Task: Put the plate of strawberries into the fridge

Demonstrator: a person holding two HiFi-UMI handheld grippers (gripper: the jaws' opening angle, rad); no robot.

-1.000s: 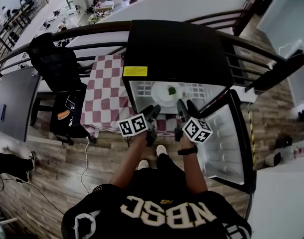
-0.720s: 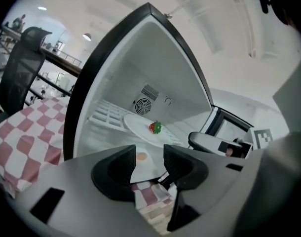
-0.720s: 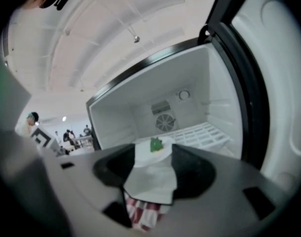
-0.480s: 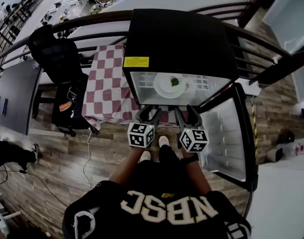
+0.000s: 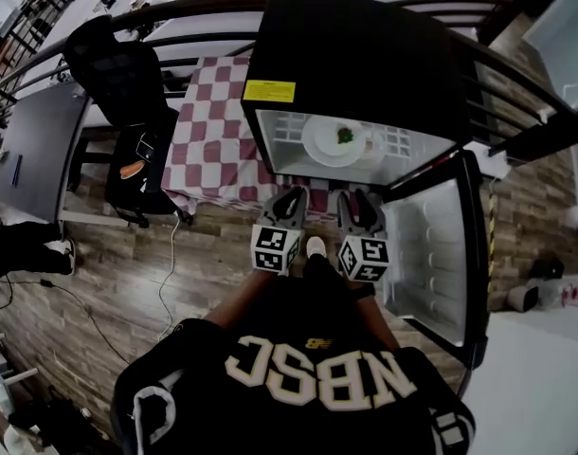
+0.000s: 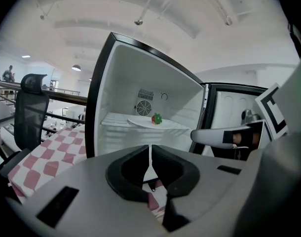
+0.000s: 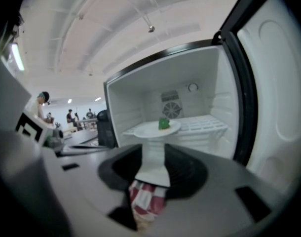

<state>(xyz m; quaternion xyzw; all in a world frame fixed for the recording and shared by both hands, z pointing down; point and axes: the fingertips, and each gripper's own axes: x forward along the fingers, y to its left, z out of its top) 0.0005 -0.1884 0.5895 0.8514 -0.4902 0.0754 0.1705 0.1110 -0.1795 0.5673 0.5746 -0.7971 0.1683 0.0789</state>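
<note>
The white plate (image 5: 327,145) with a strawberry (image 5: 346,135) rests on the wire shelf inside the open black fridge (image 5: 355,64). It also shows in the left gripper view as plate (image 6: 146,124) and strawberry (image 6: 156,118), and in the right gripper view as plate (image 7: 151,129) and strawberry (image 7: 164,124). My left gripper (image 5: 291,197) hangs in front of the fridge, well short of the shelf. Its jaws are closing and almost touch, with nothing between them (image 6: 150,154). My right gripper (image 5: 360,200) is beside it, its jaws closing with an empty gap (image 7: 153,169).
The fridge door (image 5: 431,245) stands swung open at the right. A red-and-white checkered table (image 5: 208,150) adjoins the fridge's left side, with a black office chair (image 5: 118,74) beyond it. A dark railing (image 5: 175,12) runs behind. Someone's legs (image 5: 24,249) show at the left edge.
Both grippers have drawn back from the fridge opening toward my body, and their jaws have narrowed, the left almost fully. The plate stays on the shelf.
</note>
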